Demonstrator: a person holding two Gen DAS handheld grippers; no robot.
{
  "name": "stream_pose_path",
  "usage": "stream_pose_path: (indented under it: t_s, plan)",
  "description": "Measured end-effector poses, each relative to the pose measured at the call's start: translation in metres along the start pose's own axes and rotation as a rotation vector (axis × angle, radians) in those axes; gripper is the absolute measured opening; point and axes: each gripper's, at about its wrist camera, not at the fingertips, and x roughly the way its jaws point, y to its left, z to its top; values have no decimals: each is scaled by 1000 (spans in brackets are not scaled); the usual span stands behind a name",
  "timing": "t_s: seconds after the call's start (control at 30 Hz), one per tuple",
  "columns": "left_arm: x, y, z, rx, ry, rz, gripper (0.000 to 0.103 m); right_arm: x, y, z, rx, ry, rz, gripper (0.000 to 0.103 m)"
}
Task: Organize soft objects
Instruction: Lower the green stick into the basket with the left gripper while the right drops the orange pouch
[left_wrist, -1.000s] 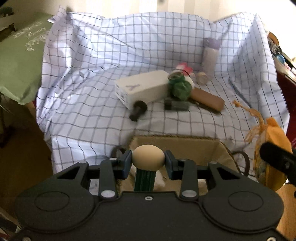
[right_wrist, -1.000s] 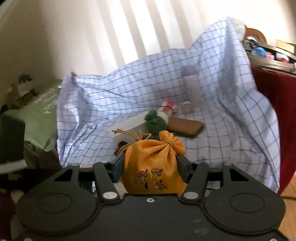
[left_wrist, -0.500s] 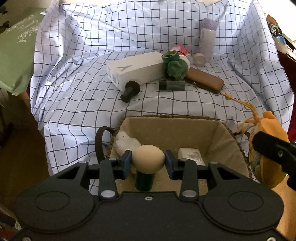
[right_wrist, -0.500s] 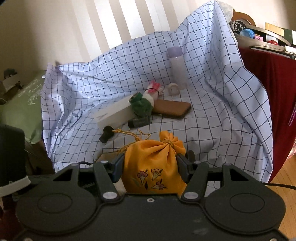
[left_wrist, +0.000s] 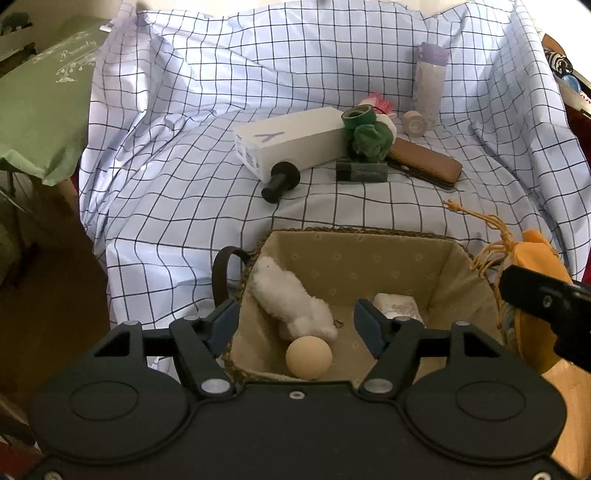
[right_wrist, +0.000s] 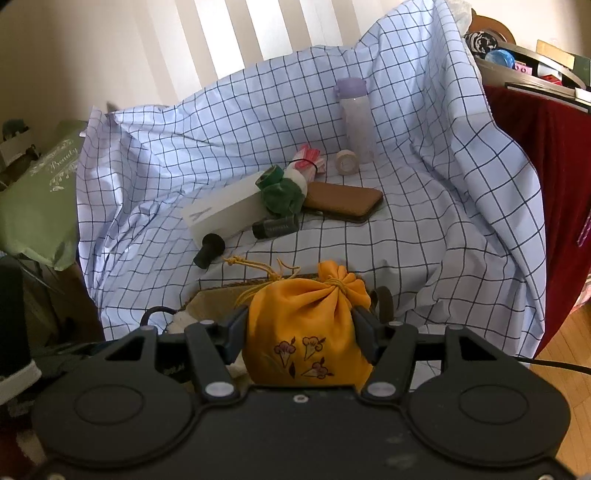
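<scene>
Near the front edge of a surface draped in a blue checked cloth (left_wrist: 192, 192) sits a woven basket (left_wrist: 369, 233) with a beige lining and dark loop handles. Inside it lie three things: a white fluffy toy (left_wrist: 291, 299) along the left wall, a small white packet (left_wrist: 397, 309) toward the right, and a tan ball-shaped item (left_wrist: 308, 357) resting on the basket floor, touching the toy's near end. The left gripper (left_wrist: 295, 325) hovers over the basket with its fingers (left_wrist: 224, 320) parted and nothing between them; they have just been opening, and the ball-shaped item lies free below them. The right gripper (right_wrist: 299, 334) has its fingers closed on an orange drawstring pouch (right_wrist: 306, 332) with embroidered flowers, held near the basket's right rim and not yet inside it.

Judging by this, sorting is partly done: three items are in, and the pouch looks to be next. Further back on the cloth, a dark green fabric bundle (left_wrist: 371, 138) and a pink-and-white soft item (right_wrist: 308, 164) remain among harder things: a long white box (left_wrist: 291, 142), a brown case (left_wrist: 424, 164), a lilac bottle (left_wrist: 428, 81), a tape roll (left_wrist: 413, 123) and a black knob (left_wrist: 280, 181)
</scene>
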Motion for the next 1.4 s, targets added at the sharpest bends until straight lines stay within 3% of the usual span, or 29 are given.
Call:
stream_pose_path:
  t_s: [0.1, 0.17, 1.4]
  plan:
    - [0, 0, -2, 1, 3, 4, 65, 1, 2, 0, -6, -3, 0, 62]
    - [-1, 1, -3, 2, 3, 3, 65, 1, 2, 0, -11, -5, 4, 69]
    - [-1, 5, -5, -8, 17, 15, 67, 7, -4, -1, 9, 35, -22, 69]
